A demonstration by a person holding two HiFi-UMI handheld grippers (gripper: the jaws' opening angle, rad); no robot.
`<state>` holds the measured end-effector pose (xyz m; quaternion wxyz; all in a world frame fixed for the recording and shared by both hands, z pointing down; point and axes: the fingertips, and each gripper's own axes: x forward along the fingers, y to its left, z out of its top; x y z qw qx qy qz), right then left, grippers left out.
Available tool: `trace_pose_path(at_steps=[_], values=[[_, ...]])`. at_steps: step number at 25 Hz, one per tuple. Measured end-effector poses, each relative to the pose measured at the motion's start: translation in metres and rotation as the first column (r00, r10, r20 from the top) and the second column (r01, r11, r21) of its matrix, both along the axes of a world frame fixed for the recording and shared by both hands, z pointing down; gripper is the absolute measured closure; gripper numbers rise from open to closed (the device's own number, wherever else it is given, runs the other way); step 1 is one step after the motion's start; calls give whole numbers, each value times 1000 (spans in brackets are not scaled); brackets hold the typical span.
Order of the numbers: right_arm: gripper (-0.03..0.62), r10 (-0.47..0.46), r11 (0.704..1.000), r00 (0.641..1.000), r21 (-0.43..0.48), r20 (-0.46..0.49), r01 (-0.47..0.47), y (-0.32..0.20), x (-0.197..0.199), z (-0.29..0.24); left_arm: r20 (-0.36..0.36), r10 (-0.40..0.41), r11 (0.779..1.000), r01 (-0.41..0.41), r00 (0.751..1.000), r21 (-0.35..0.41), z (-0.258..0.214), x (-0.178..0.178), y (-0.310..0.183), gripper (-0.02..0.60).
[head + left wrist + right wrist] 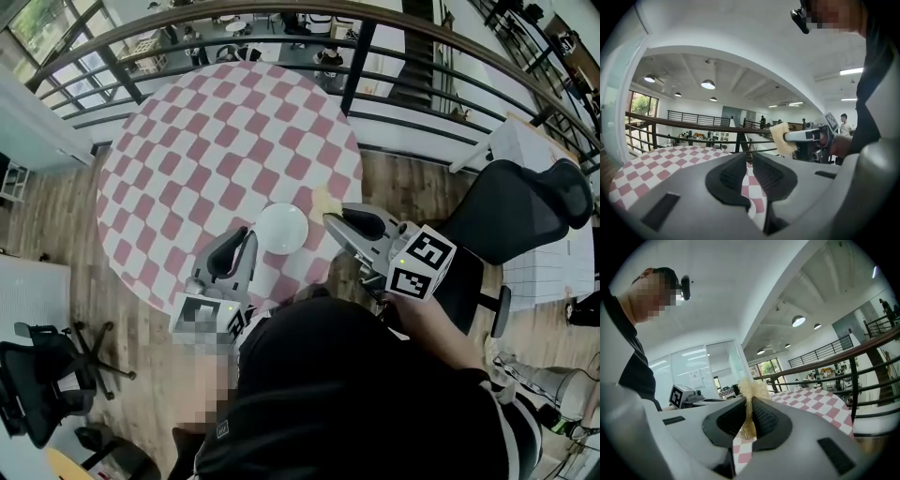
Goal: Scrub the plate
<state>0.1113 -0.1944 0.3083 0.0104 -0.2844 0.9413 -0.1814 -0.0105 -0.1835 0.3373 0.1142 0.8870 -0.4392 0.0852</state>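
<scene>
So this looks like the setup bit just ahead of the actual scrubbing.

Far left, the left gripper (247,236) has its tip right at the left rim of the plate (281,228). In its own view the jaws are only a narrow slot apart, with checked cloth showing through the gap, so I'd call it released, not biting on anything. There's a pale sliver low in that slot that might be the plate's rim, but I honestly can't tell.

The plate is white, looks bare, and lies flat near the close edge of the round table (216,141) with the pink-and-white checked cloth.

To its right, the right gripper (330,217) is clenched on a yellowish sponge (324,200). Its own view shows the frayed stuff squeezed between the pads and sticking out past the tips. From above, the sponge sits just beside the plate's upper right edge, not on its face.

My guess at the next move is that the left one pins the rim so the plate doesn't skate on the cloth, then the right swings the sponge onto the face and rubs.

Writing-wise there's nothing readable. The marker cube (420,262) just carries black-and-white square patterns, and the sheets on the glass wall in the right gripper view are too small to read.
</scene>
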Motion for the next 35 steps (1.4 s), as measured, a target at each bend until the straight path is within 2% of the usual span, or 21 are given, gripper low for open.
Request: trace_pose_path(at_steps=[5,13,35], values=[[553,18,998,1000,64,18,-19,1,6,-25,-3,-13,997,13,1000,71,-31,-4,4,549],[553,15,993,1000,118,17,-17,4,6,-41,0,-18,991,18,1000,136,-61,-7,8,565],[553,20,992,1000,127,12,-21,9,4,-43,-16,-36,993,37,999,108,-54,-13,10,565]])
